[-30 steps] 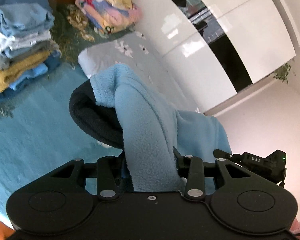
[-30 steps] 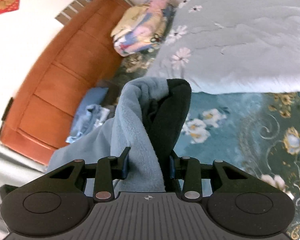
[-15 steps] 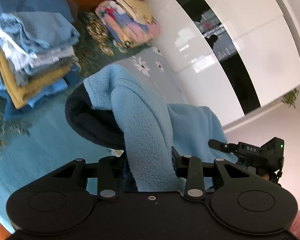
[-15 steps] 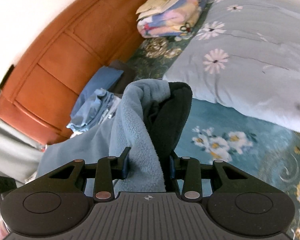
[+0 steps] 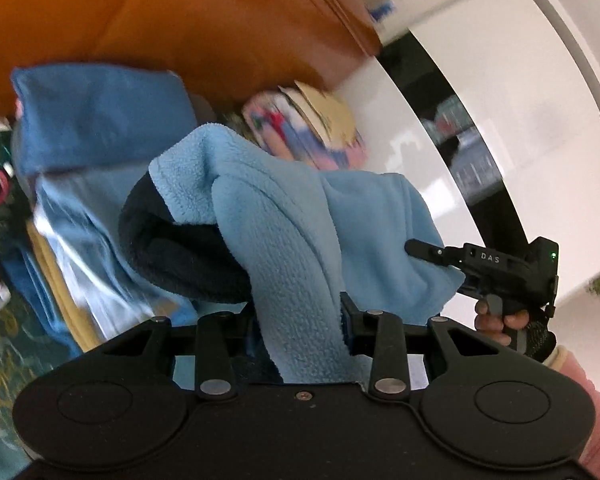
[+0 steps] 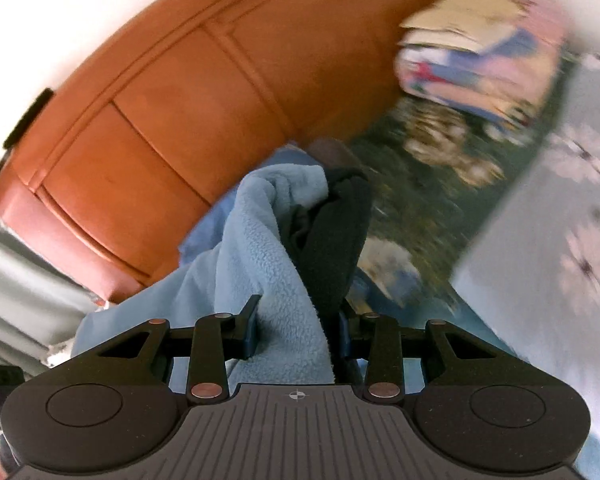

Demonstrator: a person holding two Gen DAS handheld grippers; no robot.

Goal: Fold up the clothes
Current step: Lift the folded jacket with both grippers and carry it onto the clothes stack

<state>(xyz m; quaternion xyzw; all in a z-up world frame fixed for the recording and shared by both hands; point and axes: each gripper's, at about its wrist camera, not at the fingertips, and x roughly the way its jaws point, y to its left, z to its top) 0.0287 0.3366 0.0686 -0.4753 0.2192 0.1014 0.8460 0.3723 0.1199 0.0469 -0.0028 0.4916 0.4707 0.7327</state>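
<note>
My left gripper (image 5: 300, 320) has its jaws clamped on the light blue fleece garment (image 5: 284, 240), bunched above a blurred stack of folded clothes (image 5: 76, 208). My right gripper (image 6: 296, 320) is likewise pinching the fleece (image 6: 260, 264), before an orange wooden headboard (image 6: 148, 120).

Left wrist view: looks along its fingers, slightly downward, very near the blue fleece garment (image 5: 284, 240), toward the orange headboard (image 5: 180, 20).
Right wrist view: steeper downward, equally near, facing the same headboard (image 6: 160, 120).
Shared: garment (image 6: 268, 248), headboard, folded colourful blanket (image 5: 300, 132).
</note>
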